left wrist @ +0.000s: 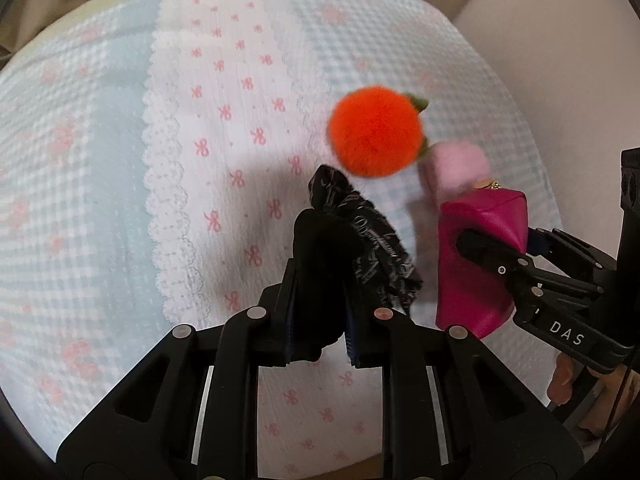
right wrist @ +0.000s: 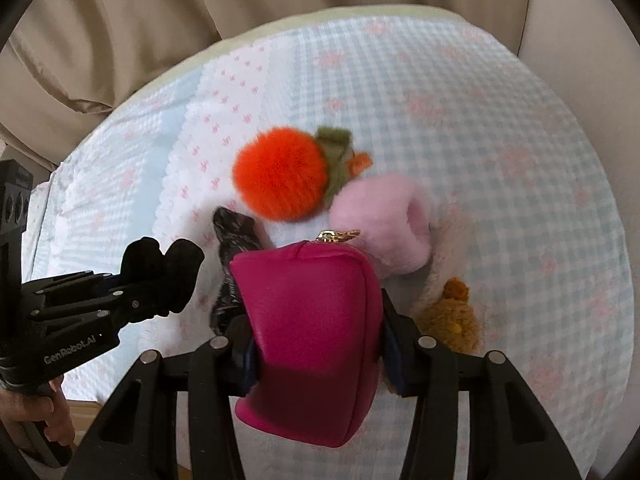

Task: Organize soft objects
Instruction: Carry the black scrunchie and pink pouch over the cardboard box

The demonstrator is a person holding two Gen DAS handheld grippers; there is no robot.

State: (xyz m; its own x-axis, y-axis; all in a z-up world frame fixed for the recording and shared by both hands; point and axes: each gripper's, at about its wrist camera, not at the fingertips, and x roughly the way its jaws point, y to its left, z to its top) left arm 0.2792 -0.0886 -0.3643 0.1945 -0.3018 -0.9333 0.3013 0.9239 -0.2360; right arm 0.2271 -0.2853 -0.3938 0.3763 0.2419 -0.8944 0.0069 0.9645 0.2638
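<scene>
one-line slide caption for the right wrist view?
Right gripper clamps a magenta pouch above the checked blanket, beside an orange pom-pom and pink fluffy scrunchie.

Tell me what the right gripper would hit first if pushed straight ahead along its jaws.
The right gripper, clamped on the magenta pouch, would probably push the pouch into the pink fluffy scrunchie just beyond it; depth is unclear, so the gap cannot be judged.

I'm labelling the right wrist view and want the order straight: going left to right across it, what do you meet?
Left claw holding something black → dark patterned cloth → orange pompom → pink pouch in the right claw → pink fluffy ring → brown plush toy. All lie over the checked bedcover.
</scene>
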